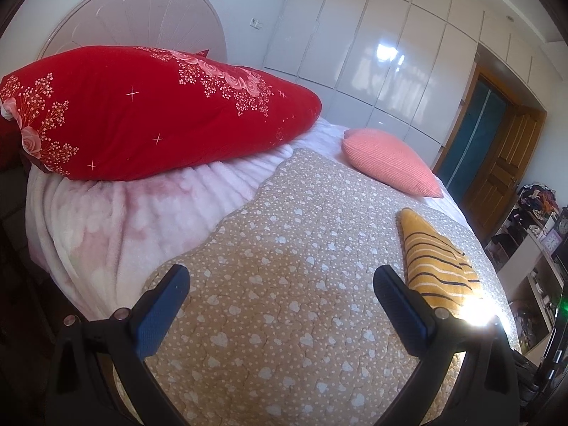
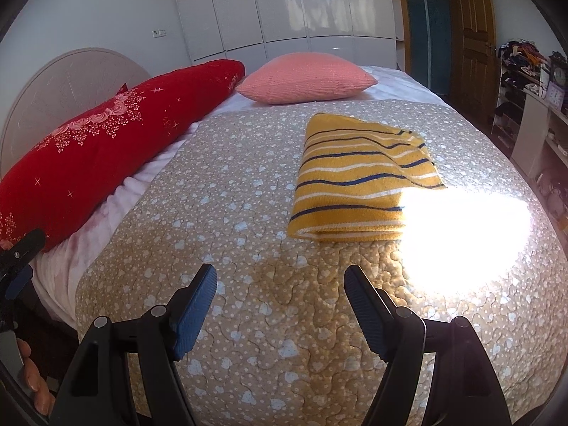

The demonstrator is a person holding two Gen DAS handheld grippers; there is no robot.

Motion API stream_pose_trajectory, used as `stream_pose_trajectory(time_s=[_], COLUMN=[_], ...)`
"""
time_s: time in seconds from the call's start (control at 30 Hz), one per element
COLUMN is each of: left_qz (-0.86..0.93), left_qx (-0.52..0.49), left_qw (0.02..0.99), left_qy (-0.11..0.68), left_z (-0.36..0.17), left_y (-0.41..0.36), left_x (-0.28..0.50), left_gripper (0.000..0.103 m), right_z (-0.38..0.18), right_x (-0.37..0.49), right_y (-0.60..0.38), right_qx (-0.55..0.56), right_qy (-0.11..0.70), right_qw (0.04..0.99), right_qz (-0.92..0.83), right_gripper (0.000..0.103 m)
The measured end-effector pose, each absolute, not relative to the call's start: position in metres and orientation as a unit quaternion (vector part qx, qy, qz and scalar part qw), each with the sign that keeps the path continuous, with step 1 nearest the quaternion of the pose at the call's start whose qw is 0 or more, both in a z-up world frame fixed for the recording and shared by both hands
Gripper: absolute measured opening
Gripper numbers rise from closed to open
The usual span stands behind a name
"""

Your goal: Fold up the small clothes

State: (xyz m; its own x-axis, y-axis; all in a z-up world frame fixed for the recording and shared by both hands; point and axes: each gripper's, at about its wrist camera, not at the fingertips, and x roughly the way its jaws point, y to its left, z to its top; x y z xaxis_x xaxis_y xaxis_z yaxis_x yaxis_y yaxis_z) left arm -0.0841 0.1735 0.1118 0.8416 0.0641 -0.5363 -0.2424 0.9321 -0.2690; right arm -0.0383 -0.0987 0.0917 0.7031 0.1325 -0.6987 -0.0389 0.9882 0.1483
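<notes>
A yellow garment with dark blue and white stripes (image 2: 358, 177) lies folded into a flat rectangle on the tan heart-print quilt (image 2: 248, 220). In the left wrist view the garment (image 1: 433, 259) lies to the right, just past my right finger. My left gripper (image 1: 280, 277) is open and empty above the quilt. My right gripper (image 2: 280, 277) is open and empty, short of the garment's near edge. The left gripper also shows at the left edge of the right wrist view (image 2: 17, 266).
A long red floral pillow (image 1: 142, 113) lies along the headboard side on a pink fleece blanket (image 1: 106, 213). A pink cushion (image 2: 305, 78) sits behind the garment. White wardrobe (image 2: 284, 7), wooden door and cluttered shelves (image 2: 532, 88) stand to the right. A bright sun patch (image 2: 468, 234) covers the quilt.
</notes>
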Motion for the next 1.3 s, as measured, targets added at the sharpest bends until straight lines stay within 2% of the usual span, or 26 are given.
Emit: stream_pose_trajectory(time_s=[0.4, 0.73, 0.93, 1.3], left_qz=[0.082, 0.099, 0.111, 0.107], left_qx=[-0.152, -0.095, -0.050, -0.006], left_qw=[0.945, 0.933, 0.941, 0.969], left_qy=[0.279, 0.334, 0.315, 0.223], left_z=[0.110, 0.082, 0.092, 0.135], left_y=[0.167, 0.125, 0.084, 0.023], left_x=[-0.080, -0.058, -0.063, -0.099], left_gripper=[0.103, 0.103, 0.103, 0.103], right_z=[0.092, 0.052, 0.043, 0.062], right_x=[-0.056, -0.068, -0.080, -0.114], right_y=[-0.128, -0.213, -0.251, -0.254], right_qx=[0.064, 0.149, 0.150, 0.105], right_qy=[0.362, 0.372, 0.358, 0.315], right_qw=[0.929, 0.916, 0.921, 0.943], right_qz=[0.026, -0.007, -0.025, -0.014], right_gripper=[0.079, 0.081, 0.081, 0.084])
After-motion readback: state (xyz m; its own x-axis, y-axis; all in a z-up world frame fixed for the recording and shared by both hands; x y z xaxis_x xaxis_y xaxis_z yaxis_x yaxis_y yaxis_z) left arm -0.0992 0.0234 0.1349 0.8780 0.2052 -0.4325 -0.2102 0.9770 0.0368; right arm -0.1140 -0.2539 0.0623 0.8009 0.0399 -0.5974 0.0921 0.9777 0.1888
